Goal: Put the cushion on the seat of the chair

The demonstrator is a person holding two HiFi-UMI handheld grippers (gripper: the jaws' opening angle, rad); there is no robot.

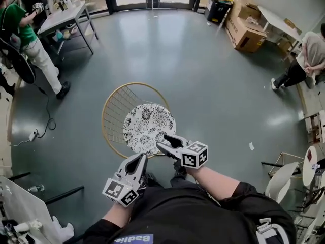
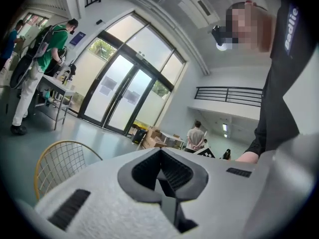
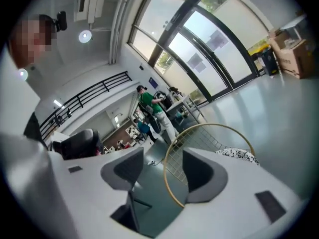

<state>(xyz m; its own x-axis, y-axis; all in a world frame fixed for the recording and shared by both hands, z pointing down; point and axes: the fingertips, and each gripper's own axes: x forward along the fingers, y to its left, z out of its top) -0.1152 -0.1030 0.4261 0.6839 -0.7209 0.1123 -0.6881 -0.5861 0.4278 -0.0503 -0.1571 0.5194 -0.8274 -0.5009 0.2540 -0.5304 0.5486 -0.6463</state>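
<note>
Holding the right gripper (image 1: 165, 142), jaws wide and empty, over the near edge of the floral round cushion (image 1: 149, 128) lying flat on the gold wire chair (image 1: 114, 105) seat, left gripper (image 1: 138, 161) closed on nothing near the body, likely needing only a straight lift clear without dragging the fabric off-centre.

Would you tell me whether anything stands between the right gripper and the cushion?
Nothing visible does. The open right gripper hangs at the near edge of the floral cushion, which lies on the seat of the wire chair.
</note>
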